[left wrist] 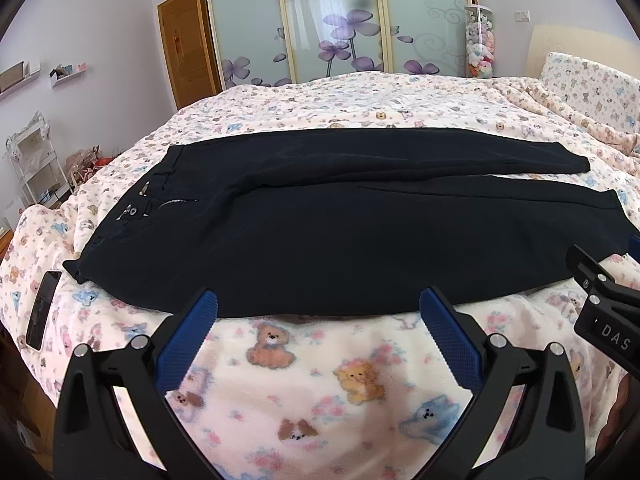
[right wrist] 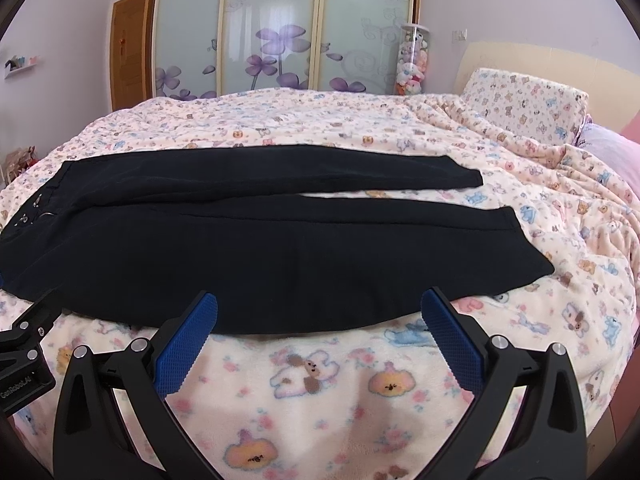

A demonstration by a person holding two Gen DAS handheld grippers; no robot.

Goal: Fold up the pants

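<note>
Black pants [left wrist: 320,220] lie flat across the bed, waistband with zipper to the left, two legs running right, cuffs slightly apart. They also show in the right wrist view [right wrist: 280,248]. My left gripper [left wrist: 318,304] is open and empty, its blue fingertips [left wrist: 206,304] at the near edge of the pants by the hip. My right gripper [right wrist: 320,306] is open and empty, at the near edge of the lower leg. The right gripper's body shows at the right edge of the left wrist view [left wrist: 604,300].
The bed has a pink teddy-bear blanket [left wrist: 320,392]. A black phone [left wrist: 43,310] lies on the blanket at the left, near the bed's edge. Pillows [right wrist: 528,104] sit at the far right. A sliding-door wardrobe [left wrist: 340,20] stands behind the bed.
</note>
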